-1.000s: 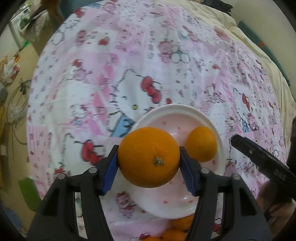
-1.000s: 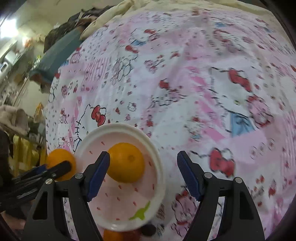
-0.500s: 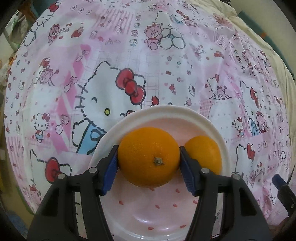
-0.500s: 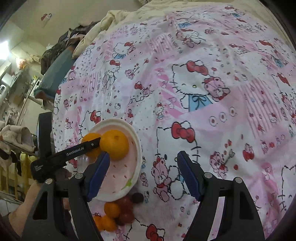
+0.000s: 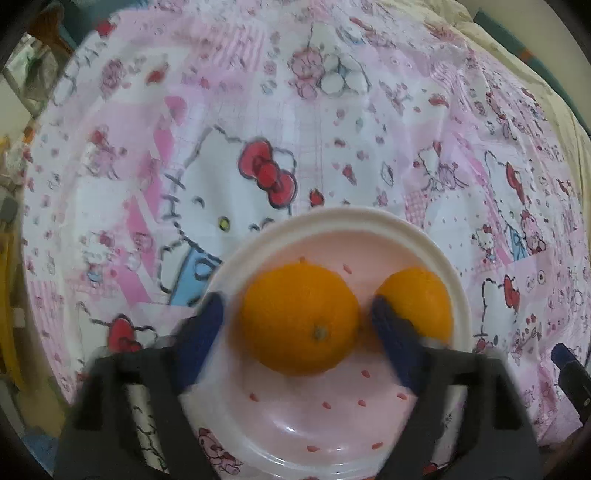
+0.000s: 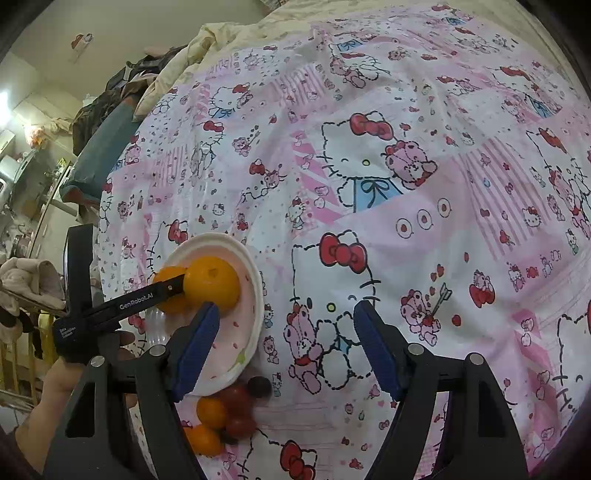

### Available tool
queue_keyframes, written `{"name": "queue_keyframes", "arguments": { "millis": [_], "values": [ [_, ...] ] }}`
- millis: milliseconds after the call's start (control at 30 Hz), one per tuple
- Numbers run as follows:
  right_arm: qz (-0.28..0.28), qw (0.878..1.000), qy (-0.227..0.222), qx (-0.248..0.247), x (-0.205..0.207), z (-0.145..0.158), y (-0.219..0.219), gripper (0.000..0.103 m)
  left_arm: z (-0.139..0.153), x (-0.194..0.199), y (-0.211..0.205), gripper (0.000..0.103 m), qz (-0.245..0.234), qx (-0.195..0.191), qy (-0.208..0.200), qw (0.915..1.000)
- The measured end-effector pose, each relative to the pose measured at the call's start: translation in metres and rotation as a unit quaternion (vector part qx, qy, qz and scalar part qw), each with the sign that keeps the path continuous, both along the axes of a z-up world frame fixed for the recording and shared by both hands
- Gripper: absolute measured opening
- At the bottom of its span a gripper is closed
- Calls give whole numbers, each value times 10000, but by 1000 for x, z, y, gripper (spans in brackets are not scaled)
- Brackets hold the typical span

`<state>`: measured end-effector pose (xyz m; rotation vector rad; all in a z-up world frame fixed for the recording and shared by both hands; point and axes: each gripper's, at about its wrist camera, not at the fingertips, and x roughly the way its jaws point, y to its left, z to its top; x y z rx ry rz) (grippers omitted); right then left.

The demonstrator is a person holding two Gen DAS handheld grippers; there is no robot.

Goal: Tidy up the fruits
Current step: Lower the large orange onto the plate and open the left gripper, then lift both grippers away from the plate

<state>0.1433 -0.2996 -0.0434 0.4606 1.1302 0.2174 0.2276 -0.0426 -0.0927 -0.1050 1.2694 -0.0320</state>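
Observation:
A large orange [image 5: 299,319] rests on the white and pink plate [image 5: 332,221], with a second orange [image 5: 417,306] just to its right. My left gripper [image 5: 295,325] straddles the large orange. Its jaws are opening, and a gap shows between each blue pad and the peel. In the right wrist view one of its fingers [image 6: 147,295] lies between the two oranges [image 6: 212,282] on the plate [image 6: 258,295]. My right gripper [image 6: 287,314] hangs open over the sheet to the right of the plate, with nothing between its fingers.
A pile of small oranges [image 6: 210,410] and dark red fruits [image 6: 240,398] lies on the pink cartoon-cat sheet [image 6: 406,147] by the plate's near edge. A person's hand [image 6: 55,369] holds the left tool. A cream duvet [image 6: 221,33] and clutter line the far side.
The left gripper came down to the plate with the large orange and its pads have now parted from it. The right gripper drew back from the plate, toward the right.

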Motion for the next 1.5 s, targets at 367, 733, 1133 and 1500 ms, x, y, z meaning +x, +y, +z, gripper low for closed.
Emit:
{"name": "queue_keyframes", "arguments": {
  "millis": [367,733,1133,1500],
  "values": [
    [222,9996,-137,-92,-6,11,11,78,36,-17,8,88,-16,134,-588,9982],
    [298,9991,-279,85,-38,27,9,78,64,-61,19,88,-62,145,-707,9974],
    [272,9988,-358,192,-74,31,13,78,96,-137,45,88,272,-50,-1051,9941],
    [221,9982,-40,548,-92,11,14,78,88,-175,55,88,338,-29,-1020,9942]
  ]
}}
